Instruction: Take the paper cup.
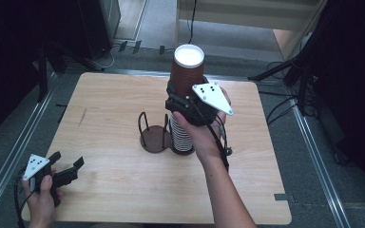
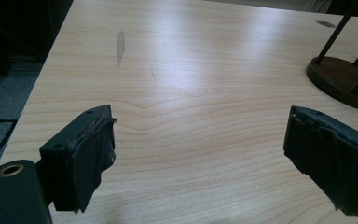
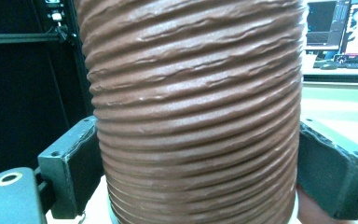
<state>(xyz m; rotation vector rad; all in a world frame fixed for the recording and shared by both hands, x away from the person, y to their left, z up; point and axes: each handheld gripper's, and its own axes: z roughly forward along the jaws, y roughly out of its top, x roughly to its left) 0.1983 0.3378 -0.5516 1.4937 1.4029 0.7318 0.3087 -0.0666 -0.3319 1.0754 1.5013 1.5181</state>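
A brown ribbed paper cup [image 1: 188, 71] with a white inside is held upright above a stack of cups [image 1: 182, 135]. My right gripper [image 1: 180, 97] is shut on its lower part. In the right gripper view the cup's ridged wall [image 3: 196, 93] sits between the two jaws, and the right gripper [image 3: 198, 172] presses both pads against it. The stack stands beside a dark wire cup holder [image 1: 154, 138] with a round base. My left gripper [image 1: 67, 159] rests at the table's front left corner, open. In the left gripper view the left gripper [image 2: 198, 158] has nothing between its jaws.
The wooden table [image 1: 114, 95] has a small dark scuff [image 2: 120, 45] at its left. The holder's base and rods [image 2: 340, 79] appear at the far right of the left gripper view. Stands and cables lie on the floor around the table.
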